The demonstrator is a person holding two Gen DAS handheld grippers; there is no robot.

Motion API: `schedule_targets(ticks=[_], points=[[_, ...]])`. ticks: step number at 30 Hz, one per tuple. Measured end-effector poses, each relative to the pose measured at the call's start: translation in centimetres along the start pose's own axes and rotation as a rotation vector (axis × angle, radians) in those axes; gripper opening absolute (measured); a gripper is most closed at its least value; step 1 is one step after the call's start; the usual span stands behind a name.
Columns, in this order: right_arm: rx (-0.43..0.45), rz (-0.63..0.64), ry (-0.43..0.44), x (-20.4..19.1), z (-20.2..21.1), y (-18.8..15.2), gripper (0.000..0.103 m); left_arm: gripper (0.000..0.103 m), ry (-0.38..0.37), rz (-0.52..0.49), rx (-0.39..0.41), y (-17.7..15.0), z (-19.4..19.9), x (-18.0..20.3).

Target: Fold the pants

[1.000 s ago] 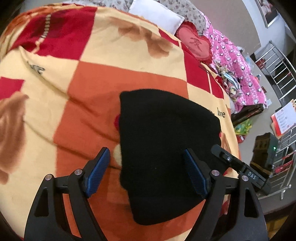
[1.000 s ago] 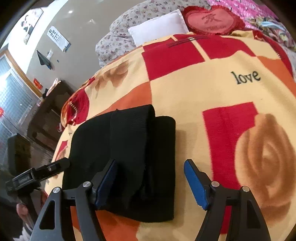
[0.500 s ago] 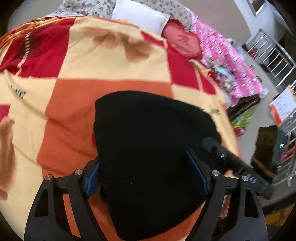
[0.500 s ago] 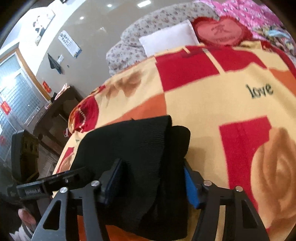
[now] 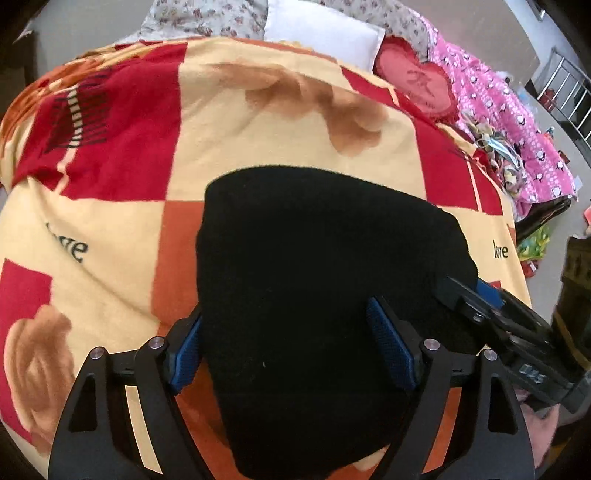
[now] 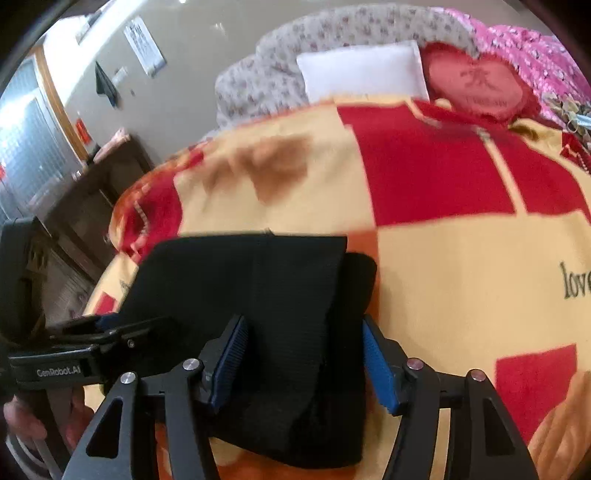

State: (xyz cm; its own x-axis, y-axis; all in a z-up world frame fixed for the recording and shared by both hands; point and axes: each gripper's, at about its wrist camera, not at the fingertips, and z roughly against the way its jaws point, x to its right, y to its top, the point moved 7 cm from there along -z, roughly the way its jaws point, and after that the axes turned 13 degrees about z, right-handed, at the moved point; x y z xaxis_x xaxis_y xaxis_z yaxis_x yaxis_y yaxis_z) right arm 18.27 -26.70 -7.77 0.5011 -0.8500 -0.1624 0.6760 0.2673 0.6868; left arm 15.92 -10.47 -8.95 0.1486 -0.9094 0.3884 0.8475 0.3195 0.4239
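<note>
The black pants (image 5: 317,266) lie folded into a thick stack on the checked blanket (image 5: 258,122). My left gripper (image 5: 295,350) is open, its blue pads straddling the near end of the stack. My right gripper (image 6: 303,362) is partly closed around the folded edge of the pants (image 6: 258,288), its pads touching the cloth on both sides. Each gripper shows in the other's view: the right one (image 5: 491,314) at the stack's right side, the left one (image 6: 92,343) at its left side.
A white pillow (image 5: 325,33), a red heart cushion (image 5: 421,85) and a pink quilt (image 5: 513,122) lie at the head of the bed. A dark wooden cabinet (image 6: 85,195) stands beyond the bed's left edge. A metal rack (image 5: 565,96) is at the right.
Both grippers have moved forward onto the stack, which now sits between their pads. The right gripper's jaws have narrowed around the folded edge. The stack looks slightly raised toward the cameras.
</note>
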Motion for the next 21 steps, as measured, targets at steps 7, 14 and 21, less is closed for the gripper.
schedule_targets(ticks=[7,14,21], points=[[0.102,0.069,0.005,-1.9,4.9,1.4,0.054,0.083,0.066,-0.044,0.039,0.1,0.2,0.5],[0.014,0.155,0.003,-4.4,2.4,-2.5,0.044,0.083,0.087,-0.058,0.074,-0.1,0.4,1.0],[0.045,0.158,0.006,-4.6,4.4,-1.4,0.044,0.083,0.135,-0.083,0.133,-0.1,2.0,0.9]])
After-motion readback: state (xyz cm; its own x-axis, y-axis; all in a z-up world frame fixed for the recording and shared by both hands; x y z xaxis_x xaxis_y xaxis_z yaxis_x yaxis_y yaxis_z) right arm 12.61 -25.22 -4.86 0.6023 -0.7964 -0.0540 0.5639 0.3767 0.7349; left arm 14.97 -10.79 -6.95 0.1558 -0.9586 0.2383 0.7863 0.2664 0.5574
